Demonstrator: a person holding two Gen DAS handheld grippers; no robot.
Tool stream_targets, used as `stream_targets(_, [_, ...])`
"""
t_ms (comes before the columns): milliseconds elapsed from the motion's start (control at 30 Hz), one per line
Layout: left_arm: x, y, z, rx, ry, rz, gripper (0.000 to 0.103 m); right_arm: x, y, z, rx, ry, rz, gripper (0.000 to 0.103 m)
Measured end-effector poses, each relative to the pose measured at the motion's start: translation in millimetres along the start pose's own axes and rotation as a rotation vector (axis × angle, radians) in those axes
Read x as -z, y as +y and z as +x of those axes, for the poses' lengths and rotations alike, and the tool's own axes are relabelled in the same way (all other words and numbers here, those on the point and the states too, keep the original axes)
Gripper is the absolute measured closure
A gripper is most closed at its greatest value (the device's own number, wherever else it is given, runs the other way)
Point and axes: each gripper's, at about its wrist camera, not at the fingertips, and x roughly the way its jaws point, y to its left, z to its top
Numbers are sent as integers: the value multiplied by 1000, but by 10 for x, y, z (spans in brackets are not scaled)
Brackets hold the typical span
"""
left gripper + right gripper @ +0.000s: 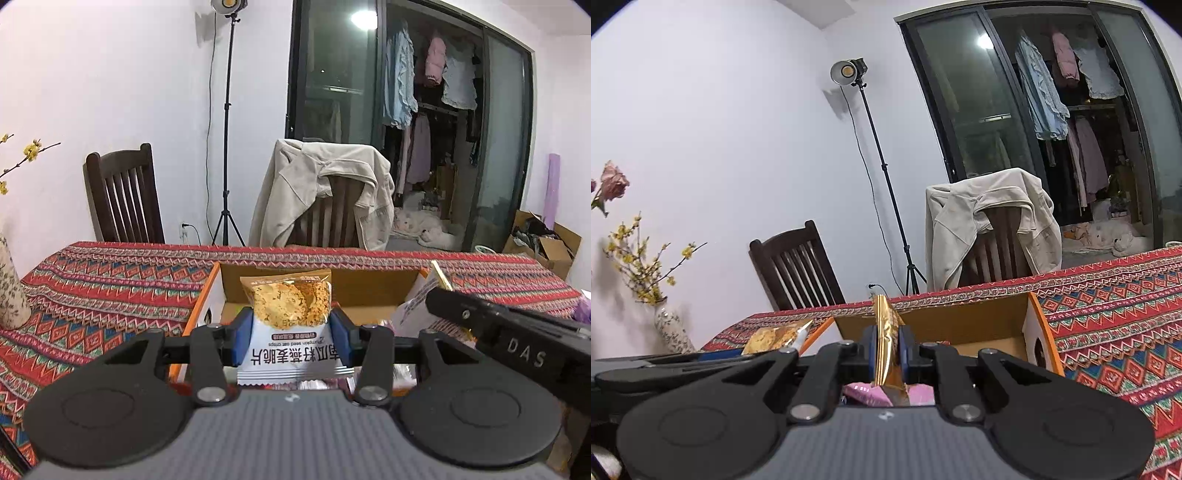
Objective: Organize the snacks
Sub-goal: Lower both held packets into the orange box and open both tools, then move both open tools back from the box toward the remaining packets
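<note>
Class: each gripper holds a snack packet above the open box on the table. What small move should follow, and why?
Probably carry both packets clear of the box toward a sorting spot on the cloth. The left gripper clamps the oat crisp packet flat-on; the right gripper pinches a gold packet edge-on. Both hang above the box, and more snacks lie beneath.

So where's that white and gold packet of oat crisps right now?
In the left wrist view the white and gold oat crisp packet sits centre frame, clamped between the left hand-held gripper's blue pads, raised above the open cardboard box on the patterned tablecloth.
</note>
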Motion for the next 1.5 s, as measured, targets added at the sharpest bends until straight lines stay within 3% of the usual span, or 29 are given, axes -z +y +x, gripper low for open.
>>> stream_targets(367, [110,115,600,-36,-14,-8,57,92,-217,517,1,-1,39,91])
stream_targets(500, [185,201,791,-46,30,-17,56,149,-320,623,3,30,36,90])
stream_targets(567, [205,254,828,-53,36,-31,50,163,-355,648,15,43,39,87])
stream_targets(600, [216,283,820,-55,34,-39,40,170,-366,654,26,48,36,86])
stream_targets(633, [223,305,808,-60,27,-48,25,173,-380,663,41,54,33,80])
stream_targets(667, [226,321,788,-71,13,-59,18,176,-394,670,55,60,34,61])
stream_targets(700, [230,340,766,-82,-1,-67,4,181,-411,672,73,63,39,34])
stream_targets(767, [230,350,725,-108,-31,-76,0,195,-443,654,100,57,49,6])
stream_targets(900, [236,366,720,-112,-30,-92,0,193,-480,666,128,65,52,0])
stream_targets(1500, [189,400,670,-122,-17,-125,0,180,-406,578,167,46,9,0])
